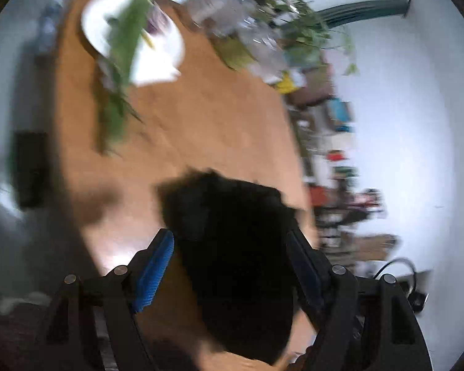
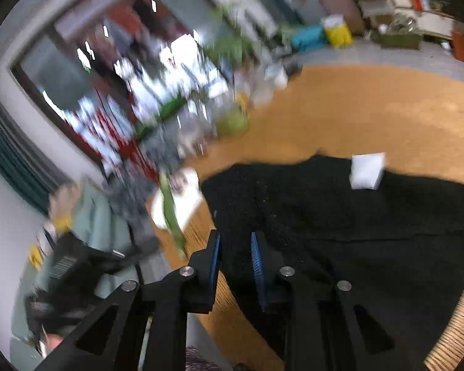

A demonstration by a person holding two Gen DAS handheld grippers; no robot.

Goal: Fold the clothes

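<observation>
A black garment [image 2: 340, 232] lies spread on the round wooden table [image 2: 371, 108], with a white tag [image 2: 368, 171] on its far part. My right gripper [image 2: 235, 238] hovers over the garment's left edge near the table rim. Its jaws stand a narrow gap apart, and only the cloth below shows through that gap. In the left wrist view a bunched part of the black garment [image 1: 232, 232] lies on the table [image 1: 201, 117]. My left gripper [image 1: 228, 238] hangs over it with its jaws spread wide, and the pads are not pressing on the cloth.
A white plate [image 1: 160, 49] with long green leaves [image 1: 123, 61] sits at the table's far side, with glass jars and plants [image 1: 247, 24] behind. Boxes and clutter [image 2: 386, 6] line the wall. A person's sleeve [image 2: 102, 216] shows left of the table. The picture is motion-blurred.
</observation>
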